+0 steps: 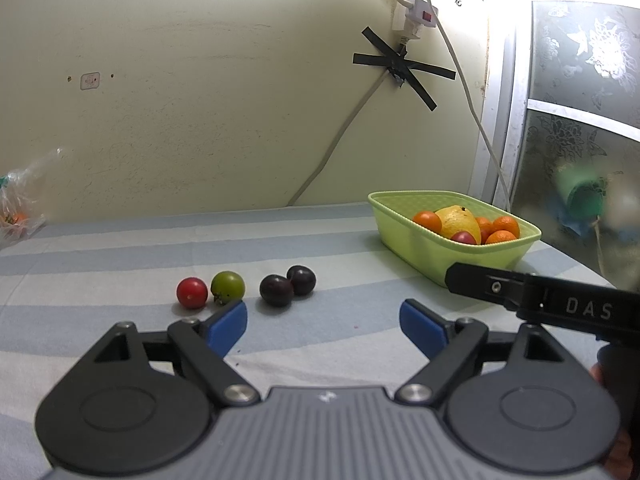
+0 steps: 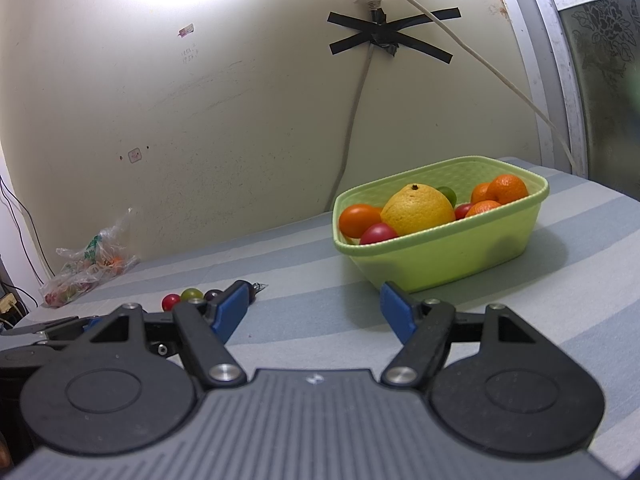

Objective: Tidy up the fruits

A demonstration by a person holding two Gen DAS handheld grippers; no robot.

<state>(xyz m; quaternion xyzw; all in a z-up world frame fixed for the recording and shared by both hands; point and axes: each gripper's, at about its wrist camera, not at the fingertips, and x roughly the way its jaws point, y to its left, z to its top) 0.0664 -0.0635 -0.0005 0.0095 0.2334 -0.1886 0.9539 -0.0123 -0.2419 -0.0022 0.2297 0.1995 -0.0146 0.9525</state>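
Landmark: green plastic basket (image 1: 432,256), textured oblong tub with a rolled rim, standing on the blue-and-white striped cloth (image 1: 120,248) near the wall. Contents: large yellow citrus (image 2: 416,210) with dimpled peel, several smooth orange mandarins (image 2: 506,188), small red fruits (image 2: 378,234); a green fruit (image 2: 448,194) behind the citrus shows only in the right wrist view. Left of the basket, loose on the cloth, in a row: red tomato (image 1: 192,293), green tomato (image 1: 227,287), two dark glossy plums (image 1: 287,285) touching each other. Left gripper (image 1: 323,326) hangs just short of this row, blue pads wide apart, nothing between. Right gripper (image 2: 313,313) faces the basket, jaws wide, empty. Crinkled clear bag (image 2: 86,270) of produce lies far left of the basket, against the wall.
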